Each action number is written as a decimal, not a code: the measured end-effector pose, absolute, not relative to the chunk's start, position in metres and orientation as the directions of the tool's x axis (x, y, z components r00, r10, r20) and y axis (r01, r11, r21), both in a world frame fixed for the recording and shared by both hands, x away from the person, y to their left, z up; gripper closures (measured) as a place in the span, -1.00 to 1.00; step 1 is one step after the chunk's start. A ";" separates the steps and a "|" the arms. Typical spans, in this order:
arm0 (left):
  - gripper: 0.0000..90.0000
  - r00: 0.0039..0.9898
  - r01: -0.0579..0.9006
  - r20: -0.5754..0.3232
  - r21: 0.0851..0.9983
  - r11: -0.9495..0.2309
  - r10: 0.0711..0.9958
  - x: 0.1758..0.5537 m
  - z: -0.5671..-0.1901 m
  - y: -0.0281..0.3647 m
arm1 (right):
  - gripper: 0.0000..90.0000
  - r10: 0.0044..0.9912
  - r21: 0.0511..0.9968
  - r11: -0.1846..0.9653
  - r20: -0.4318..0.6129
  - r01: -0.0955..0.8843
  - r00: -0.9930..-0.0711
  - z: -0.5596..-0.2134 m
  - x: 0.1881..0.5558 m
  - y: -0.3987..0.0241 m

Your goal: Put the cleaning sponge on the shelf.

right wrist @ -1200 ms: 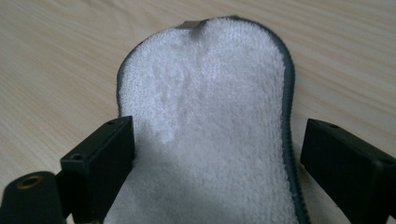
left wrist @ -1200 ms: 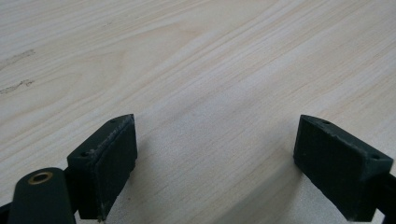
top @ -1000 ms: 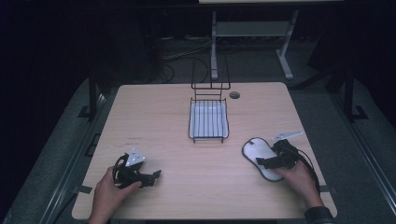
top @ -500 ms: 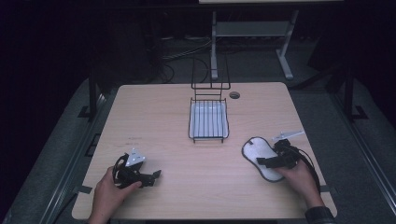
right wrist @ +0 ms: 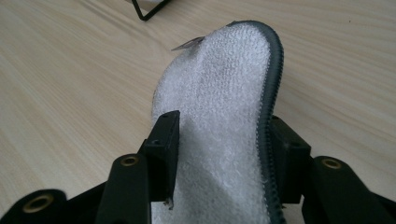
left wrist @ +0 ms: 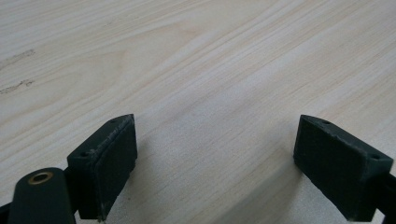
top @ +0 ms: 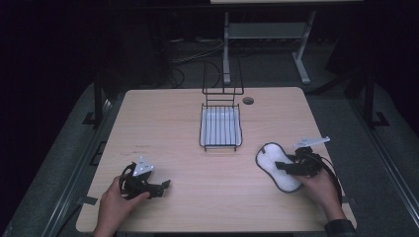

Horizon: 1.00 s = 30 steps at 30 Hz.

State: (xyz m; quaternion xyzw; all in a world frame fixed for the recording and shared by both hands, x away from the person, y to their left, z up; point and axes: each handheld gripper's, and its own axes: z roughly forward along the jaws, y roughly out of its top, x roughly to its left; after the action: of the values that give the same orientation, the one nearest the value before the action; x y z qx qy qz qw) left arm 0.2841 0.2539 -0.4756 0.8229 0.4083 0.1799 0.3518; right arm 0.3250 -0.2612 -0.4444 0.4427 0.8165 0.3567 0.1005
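High view: we see the right gripper (top: 291,167) at lower right over the white pad (top: 276,166); the left gripper (top: 148,183) rests at lower left, wire rack (top: 221,127) at ctr.

Left gripper view: jaws wide, nothing btwn.

Right gripper view: jaws have just been closing, pads now on the pad's (right wrist: 224,107) edges at frame ctr. Step: grasp. Next, we judge: firm grip, then lift.

White fluffy terry pad with a dark grey stitched edge (right wrist: 224,107), small pale tag at its edge. Pale beige wood-grain tabletop (top: 173,128), faint darker streaks in the grain. Black wire rack (top: 221,129) with a white striped-looking tray inside. Black right tool (right wrist: 219,154) and black left tool (left wrist: 215,163), brass-coloured rivets on both, matte black pads. Grey plate on each tool. Dark grey floor.
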 end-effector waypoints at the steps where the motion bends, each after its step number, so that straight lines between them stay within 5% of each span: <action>1: -0.72 0.602 0.545 0.009 0.726 -0.419 0.799 0.284 -0.476 0.254 | 0.16 0.794 0.671 0.353 0.154 0.652 -0.588 -0.444 0.325 -0.261; 30: -0.72 0.603 0.545 0.010 0.725 -0.421 0.798 0.284 -0.475 0.254 | 0.58 0.752 0.724 0.340 0.173 0.600 -0.636 -0.426 0.313 -0.256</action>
State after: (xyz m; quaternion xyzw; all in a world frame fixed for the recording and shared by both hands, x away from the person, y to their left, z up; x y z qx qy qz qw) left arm 0.2841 0.2540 -0.4754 0.8235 0.4076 0.1796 0.3512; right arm 0.3132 -0.2561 -0.4260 0.4157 0.8130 0.3962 0.0960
